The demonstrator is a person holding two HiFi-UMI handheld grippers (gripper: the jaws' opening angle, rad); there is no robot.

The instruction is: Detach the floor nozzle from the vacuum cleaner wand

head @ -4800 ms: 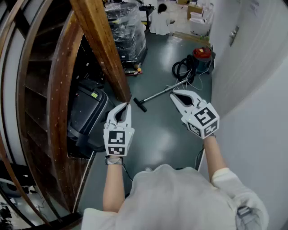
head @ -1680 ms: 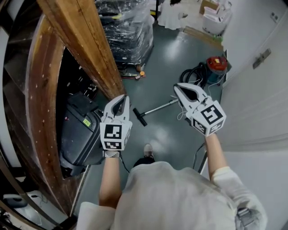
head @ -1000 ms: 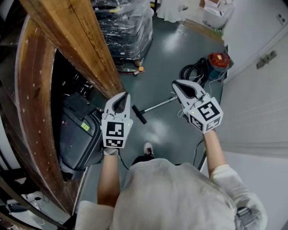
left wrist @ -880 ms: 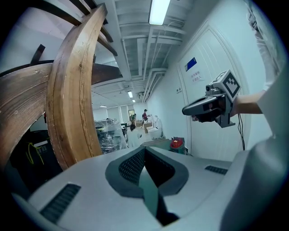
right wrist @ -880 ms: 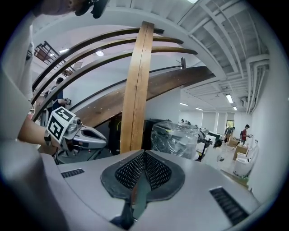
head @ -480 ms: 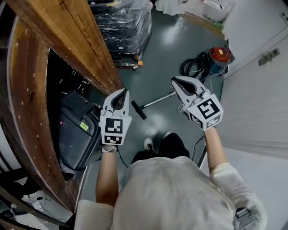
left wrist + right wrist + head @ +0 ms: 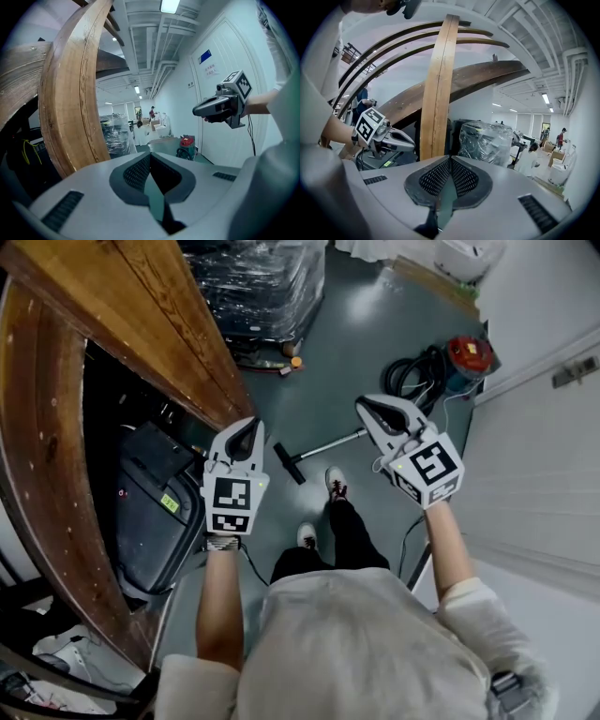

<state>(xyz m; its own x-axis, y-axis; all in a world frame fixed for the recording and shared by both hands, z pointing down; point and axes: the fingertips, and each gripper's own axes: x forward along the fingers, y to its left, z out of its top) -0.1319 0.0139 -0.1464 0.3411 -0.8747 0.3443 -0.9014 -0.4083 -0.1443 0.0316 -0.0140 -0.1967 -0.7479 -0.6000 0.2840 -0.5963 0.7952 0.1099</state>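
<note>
The vacuum's silver wand [image 7: 330, 446] lies on the dark floor with its black floor nozzle [image 7: 289, 463] on the near end. Its hose [image 7: 417, 376] coils back to the red canister [image 7: 466, 354], which the left gripper view also shows as the red canister [image 7: 187, 141]. Both grippers are held in the air well above the floor. My left gripper [image 7: 246, 427] is shut and empty, left of the nozzle. My right gripper [image 7: 362, 405] is shut and empty, over the wand's far end. Each gripper view shows its own closed jaws, the left gripper [image 7: 150, 154] and the right gripper [image 7: 450, 159].
A big curved wooden beam [image 7: 141, 315] rises on the left, with a black case [image 7: 155, 502] under it. A plastic-wrapped pallet [image 7: 253, 287] stands behind. A white wall with a door [image 7: 544, 446] runs on the right. The person's shoes [image 7: 335, 482] stand close to the nozzle.
The person has walked toward the vacuum, and both shoes have come into view by the nozzle. Both grippers have sunk a little and stayed shut.
</note>
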